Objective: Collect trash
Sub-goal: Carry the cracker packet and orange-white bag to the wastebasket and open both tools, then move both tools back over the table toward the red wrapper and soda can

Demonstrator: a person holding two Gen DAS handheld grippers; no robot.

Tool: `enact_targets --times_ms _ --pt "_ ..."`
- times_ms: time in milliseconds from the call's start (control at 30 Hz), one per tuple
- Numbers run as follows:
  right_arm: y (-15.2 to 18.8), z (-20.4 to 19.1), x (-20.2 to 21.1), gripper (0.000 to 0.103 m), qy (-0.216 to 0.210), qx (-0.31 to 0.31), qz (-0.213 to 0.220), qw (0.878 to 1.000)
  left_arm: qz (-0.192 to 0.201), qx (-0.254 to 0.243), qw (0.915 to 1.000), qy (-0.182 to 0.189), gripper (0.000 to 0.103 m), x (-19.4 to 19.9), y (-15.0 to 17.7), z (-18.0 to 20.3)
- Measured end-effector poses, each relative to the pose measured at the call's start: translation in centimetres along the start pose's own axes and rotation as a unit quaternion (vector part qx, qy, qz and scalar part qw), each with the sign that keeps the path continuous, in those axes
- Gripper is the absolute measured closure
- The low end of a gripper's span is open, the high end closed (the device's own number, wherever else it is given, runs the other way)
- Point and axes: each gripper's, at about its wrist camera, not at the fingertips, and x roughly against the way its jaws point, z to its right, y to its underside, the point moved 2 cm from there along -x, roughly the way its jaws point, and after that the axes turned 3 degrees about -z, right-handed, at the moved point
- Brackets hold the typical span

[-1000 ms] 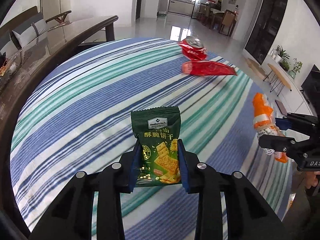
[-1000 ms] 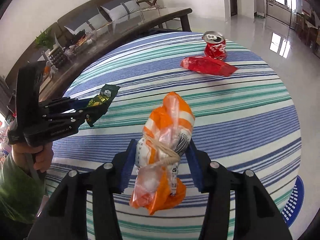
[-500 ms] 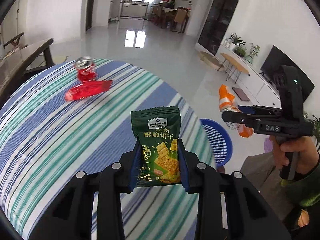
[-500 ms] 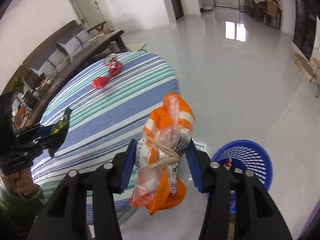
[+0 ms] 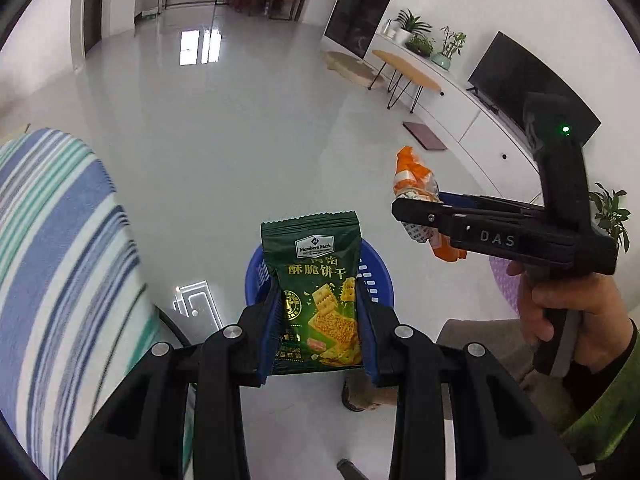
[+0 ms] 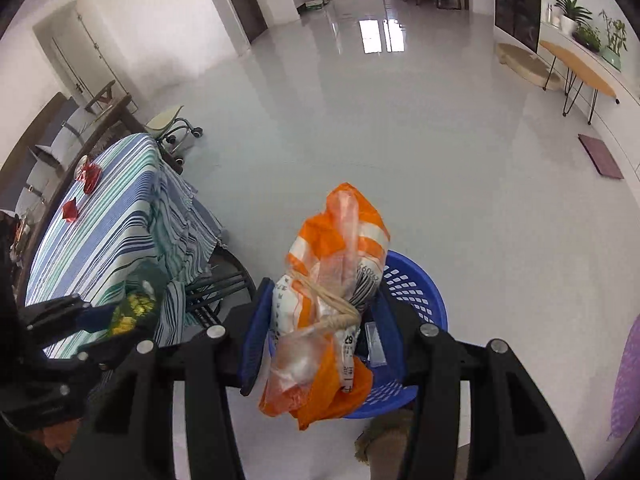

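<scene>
The left gripper (image 5: pixel 317 320) pinches a green cracker packet (image 5: pixel 316 292) upright between its fingers, with a blue basket (image 5: pixel 376 276) on the floor just beyond the fingertips. The right gripper (image 6: pixel 324 320) clamps an orange and white plastic bag (image 6: pixel 332 296) between its fingers, directly above the same basket. The striped worktop (image 6: pixel 104 236), off to the fingers' left, carries a red can (image 6: pixel 86 168) and a red wrapper (image 6: pixel 70 210).

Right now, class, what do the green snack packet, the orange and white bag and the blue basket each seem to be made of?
Green snack packet: glossy printed plastic film, probably; crimped zigzag top edge, sheen.
Orange and white bag: thin, partly see-through plastic film, crumpled, tied with pale string.
Blue basket: rigid moulded plastic, likely; evenly slotted wall, smooth rim.
</scene>
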Motion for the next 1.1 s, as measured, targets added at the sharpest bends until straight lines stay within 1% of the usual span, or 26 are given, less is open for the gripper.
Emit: enact_targets --times_ms 100,167,200,233,267,300,367,433,500,533,567,600,667,733,800,833,900,933,1033,1100 --pt "0.1 1.6 -0.6 0.055 -0.005 -0.016 0.003 1.0 -0.017 0.006 0.9998 0.002 0.069 -4.0 -0.7 0.5" --pt "-0.1 2.7 -1.2 0.052 -0.008 -0.031 0.002 0.999 -0.023 0.011 0.9997 0.007 0.068 -6.5 -1.2 1.0" --pt "-0.2 3.2 -1.5 0.048 -0.011 -0.039 0.001 0.999 -0.025 0.012 0.9996 0.011 0.066 -7.6 -1.3 1.1" --pt "-0.3 3.7 -1.7 0.037 -0.013 -0.049 0.001 0.999 -0.028 0.014 0.9995 0.009 0.061 -8.6 -1.4 1.1" --pt "-0.4 4.1 -1.7 0.035 -0.015 -0.06 0.005 0.998 -0.034 0.018 0.9992 0.001 0.045 -9.6 -1.4 1.0" --pt "-0.4 4.3 -1.5 0.035 -0.02 -0.069 0.008 0.997 -0.036 0.022 0.9991 -0.008 0.036 -10.0 -1.2 0.8" --pt "-0.5 4.1 -0.9 0.034 -0.029 -0.073 0.019 0.997 -0.036 0.03 0.9988 -0.018 0.034 -10.0 -1.0 0.5" --pt "-0.6 4.1 -0.7 0.033 -0.028 -0.075 0.023 0.997 -0.026 0.034 0.9989 -0.019 0.028 -8.7 -0.7 0.1" --pt "-0.4 3.8 -0.6 0.028 -0.026 -0.08 0.027 0.996 -0.006 0.029 0.9991 -0.029 0.022 -6.1 -0.3 0.2" --pt "-0.3 3.5 -0.6 0.025 -0.026 -0.08 0.03 0.996 0.006 0.026 0.9992 -0.03 0.021 -4.5 0.0 0.2" --pt "-0.2 3.1 -0.5 0.023 -0.025 -0.077 0.034 0.996 0.021 0.021 0.9991 -0.029 0.018 -2.5 0.4 0.1" --pt "-0.2 2.6 -0.4 0.021 -0.021 -0.07 0.038 0.997 0.033 0.017 0.9988 -0.031 0.013 -0.8 0.8 0.1" --pt "0.0 1.3 -0.1 0.017 -0.01 -0.049 0.047 0.998 0.057 0.006 0.9973 -0.047 0.008 2.8 2.0 -0.1" --pt "0.3 -0.5 0.2 0.016 0.002 -0.022 0.058 0.998 0.07 -0.004 0.9952 -0.068 0.006 5.7 3.8 -0.8" --pt "0.7 -2.6 0.4 0.015 0.012 0.012 0.07 0.997 0.075 -0.006 0.9919 -0.102 0.006 8.0 5.9 -2.5" --pt "0.9 -3.8 0.5 0.015 0.016 0.032 0.077 0.996 0.073 -0.002 0.989 -0.129 0.006 9.0 7.2 -3.9" --pt "1.5 -6.6 0.5 0.015 0.019 0.067 0.086 0.994 0.071 0.013 0.9831 -0.168 0.006 10.9 9.3 -6.7" --pt "1.8 -8.0 0.4 0.015 0.013 0.076 0.085 0.993 0.069 0.027 0.9802 -0.184 0.006 11.8 10.4 -8.4" --pt "2.6 -12.6 0.1 0.015 -0.038 0.087 0.077 0.992 0.063 0.081 0.9732 -0.206 0.006 14.3 12.7 -13.9" --pt "3.2 -16.9 0.2 0.015 -0.074 0.114 0.077 0.988 0.064 0.115 0.9644 -0.229 0.006 15.9 14.1 -17.1"
